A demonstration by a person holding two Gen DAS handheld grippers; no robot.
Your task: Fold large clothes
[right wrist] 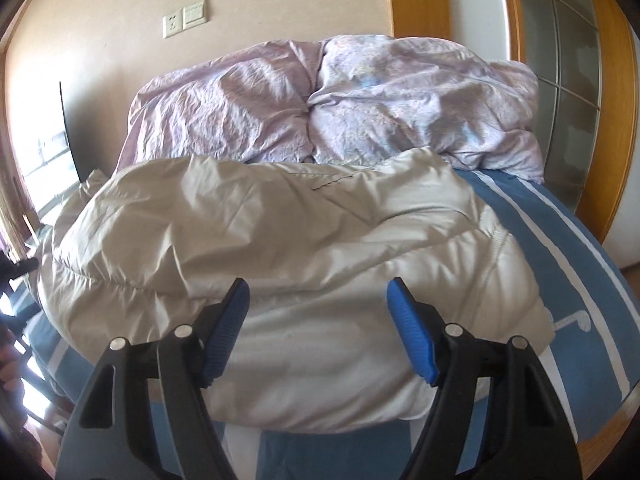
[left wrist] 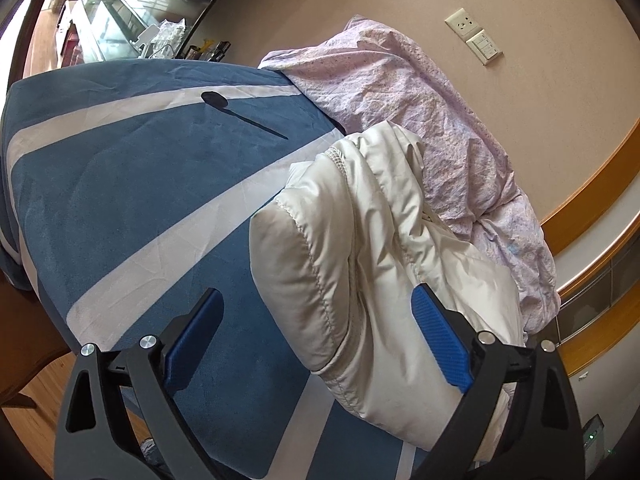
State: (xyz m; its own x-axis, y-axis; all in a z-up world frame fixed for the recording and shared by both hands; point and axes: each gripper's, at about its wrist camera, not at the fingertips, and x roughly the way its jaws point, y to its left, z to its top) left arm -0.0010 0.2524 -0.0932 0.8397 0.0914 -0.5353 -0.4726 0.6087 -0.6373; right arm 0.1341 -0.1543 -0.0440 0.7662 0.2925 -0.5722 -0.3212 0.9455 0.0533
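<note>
— While the jacket (right wrist: 288,240) lies bunched on the bed (left wrist: 120,200), against the quilt (right wrist: 340,100), where do your grippers stand?

— My left gripper (left wrist: 316,320) hangs over the jacket's puffed end, jaws spread wide, the cloth between them but unpinched. My right gripper (right wrist: 318,312) sits above the near hem, jaws well apart, holding nothing.

— And behind?

— I see a wall socket (right wrist: 173,26) above the quilt.

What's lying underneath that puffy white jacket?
The white padded jacket lies on a blue bedspread with white stripes, which shows all around it. Whatever part of the bedspread pattern runs beneath the jacket is covered. Behind it sits a crumpled lilac duvet.
</note>
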